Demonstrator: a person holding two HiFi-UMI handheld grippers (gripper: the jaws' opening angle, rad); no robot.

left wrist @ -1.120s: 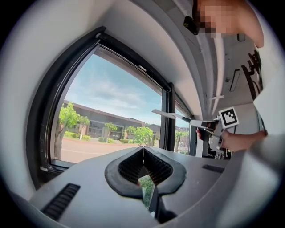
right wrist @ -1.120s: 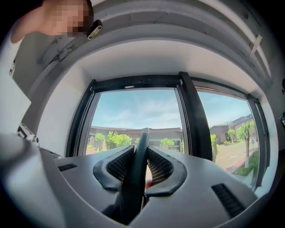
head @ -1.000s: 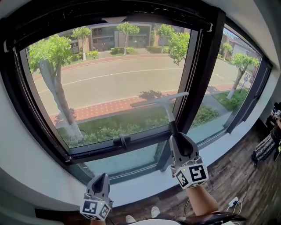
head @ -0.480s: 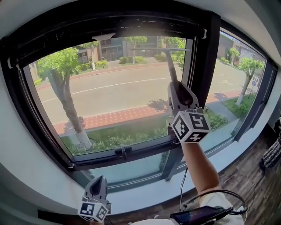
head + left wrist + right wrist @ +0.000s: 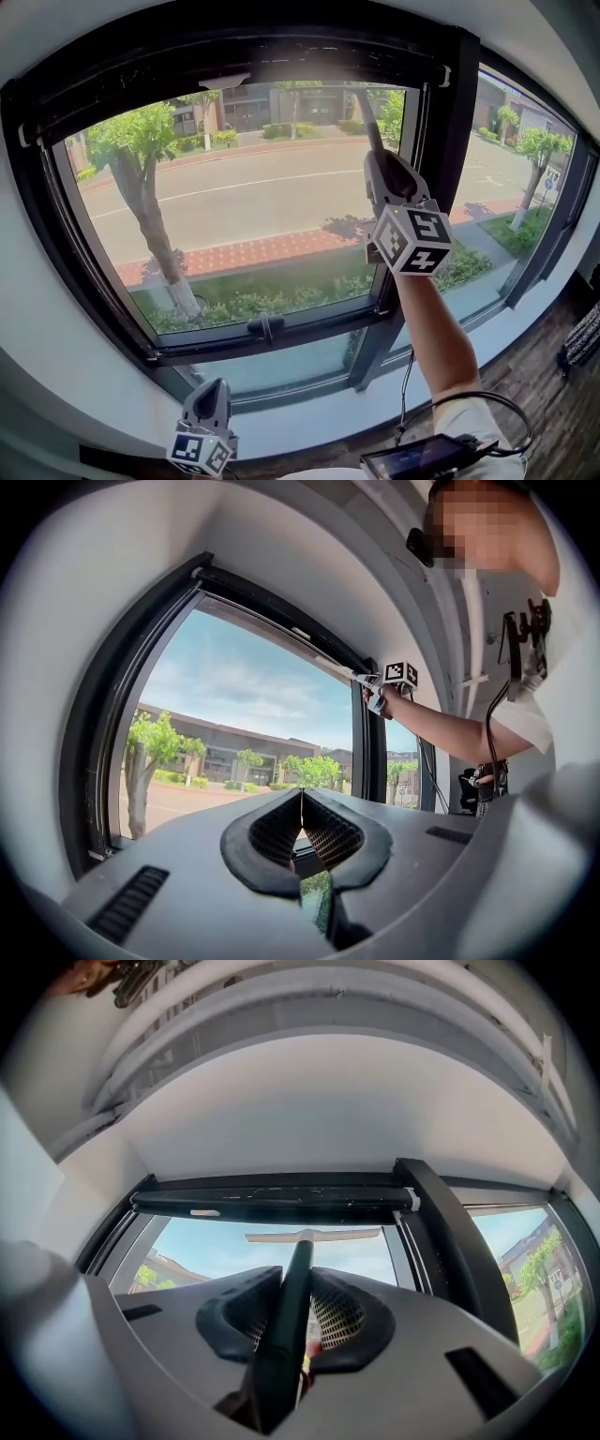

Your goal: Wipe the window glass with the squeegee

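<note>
Grippers x2, squeegee x1, both grippers w/ a cube of black-white square markers. Up high: right gripper [image 5: 377, 157], in front of window glass [image 5: 244, 206], forearm [image 5: 439, 328] stretched up nearly straight, cube facing head cam. Jaws clamped on squeegee [image 5: 292, 1288] by its dark handle. Handle up betw. both pads to pale blade, level at top of pane, just under black blind housing [image 5: 272, 1202]. Blade on glass or just off it: can't tell. Down low at bottom left: left gripper [image 5: 214, 394], below sill, pointing up at window. Jaws closed tip to tip, nothing betw. them.

Window: 1 big pane, 1 narrow pane beneath, 1 black handle [image 5: 265, 327] on frame bar betw. them. More glazing right of thick black mullion [image 5: 452, 141]. Dark-screened device [image 5: 422, 459] x1 at bottom edge by person's body, cable [image 5: 487, 401] looping near it.
</note>
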